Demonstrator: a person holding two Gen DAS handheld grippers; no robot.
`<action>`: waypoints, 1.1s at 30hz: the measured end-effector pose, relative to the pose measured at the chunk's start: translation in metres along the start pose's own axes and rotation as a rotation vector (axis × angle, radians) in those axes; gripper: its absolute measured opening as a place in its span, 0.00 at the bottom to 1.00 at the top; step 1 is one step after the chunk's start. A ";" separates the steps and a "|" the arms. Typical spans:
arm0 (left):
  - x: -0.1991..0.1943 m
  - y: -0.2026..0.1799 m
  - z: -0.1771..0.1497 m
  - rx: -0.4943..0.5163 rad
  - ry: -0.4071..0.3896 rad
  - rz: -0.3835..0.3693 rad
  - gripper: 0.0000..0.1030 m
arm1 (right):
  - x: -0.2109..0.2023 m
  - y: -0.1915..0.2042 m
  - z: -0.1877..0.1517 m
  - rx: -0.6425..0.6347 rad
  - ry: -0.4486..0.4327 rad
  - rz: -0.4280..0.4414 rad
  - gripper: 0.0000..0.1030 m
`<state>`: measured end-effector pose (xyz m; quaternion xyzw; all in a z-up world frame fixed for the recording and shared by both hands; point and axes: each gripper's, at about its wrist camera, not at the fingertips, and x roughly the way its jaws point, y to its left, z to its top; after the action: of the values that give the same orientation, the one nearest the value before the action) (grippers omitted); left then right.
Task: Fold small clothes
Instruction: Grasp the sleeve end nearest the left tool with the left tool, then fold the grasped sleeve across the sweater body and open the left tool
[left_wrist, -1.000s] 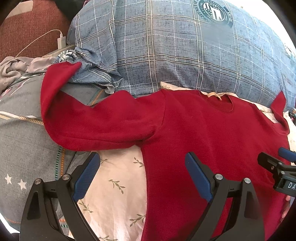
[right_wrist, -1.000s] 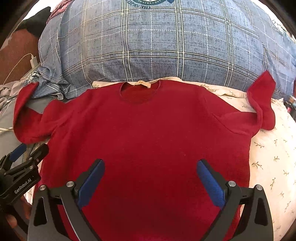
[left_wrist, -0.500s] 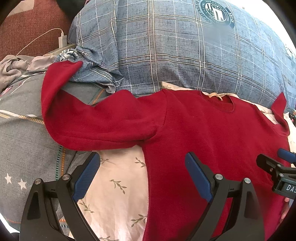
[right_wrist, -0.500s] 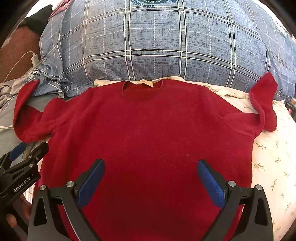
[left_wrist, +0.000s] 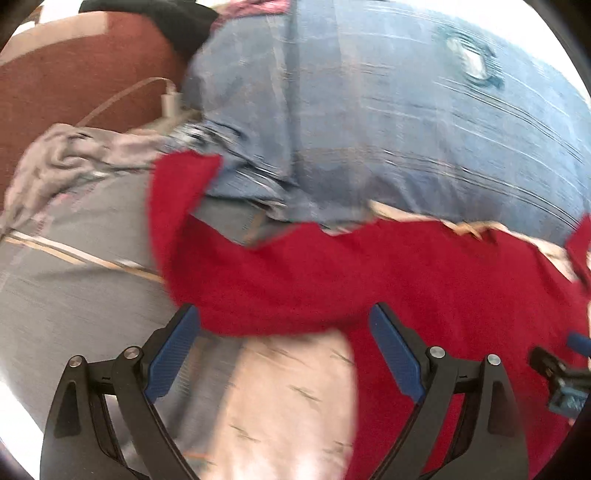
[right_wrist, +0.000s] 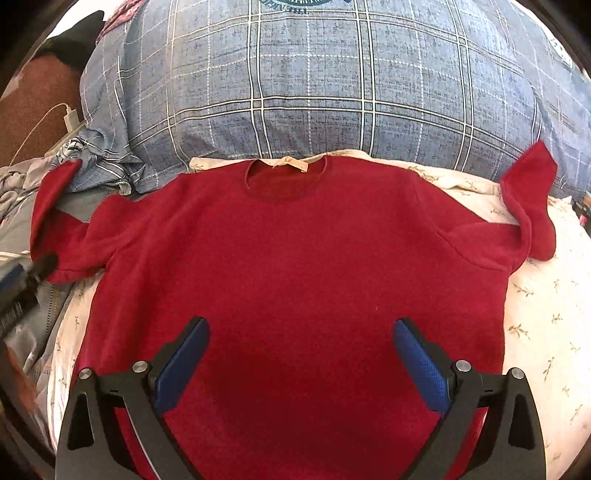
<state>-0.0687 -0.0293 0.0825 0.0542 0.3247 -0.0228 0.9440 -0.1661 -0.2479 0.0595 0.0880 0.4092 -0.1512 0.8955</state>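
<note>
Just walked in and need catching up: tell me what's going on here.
A person is folding a red sweater with a hand-held gripper in each hand. The sweater lies flat, front up, on a floral sheet against a plaid pillow, both sleeves out and curling up at the cuffs. No fold is made yet. The right hand-held gripper hovers open over the sweater's lower middle; the left hand-held gripper, also open and empty, is at the left sleeve, its view blurred.

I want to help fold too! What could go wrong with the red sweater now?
The left sleeve curls up onto the plaid pillow, so it might fold crooked. The right sleeve is doubled over and could trap a lump. Both the left gripper and right gripper are open, holding nothing.
</note>
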 end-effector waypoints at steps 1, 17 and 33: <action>0.004 0.008 0.007 -0.013 0.002 0.025 0.91 | -0.001 0.000 0.001 -0.001 -0.003 0.002 0.97; 0.112 0.073 0.065 -0.001 0.085 0.255 0.42 | 0.008 -0.005 0.004 0.012 0.026 0.038 0.97; 0.019 -0.045 0.104 -0.045 0.091 -0.494 0.16 | -0.013 -0.057 0.010 0.136 -0.039 0.012 0.97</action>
<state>0.0063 -0.0863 0.1480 -0.0469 0.3709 -0.2431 0.8951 -0.1862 -0.3019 0.0740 0.1481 0.3798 -0.1750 0.8962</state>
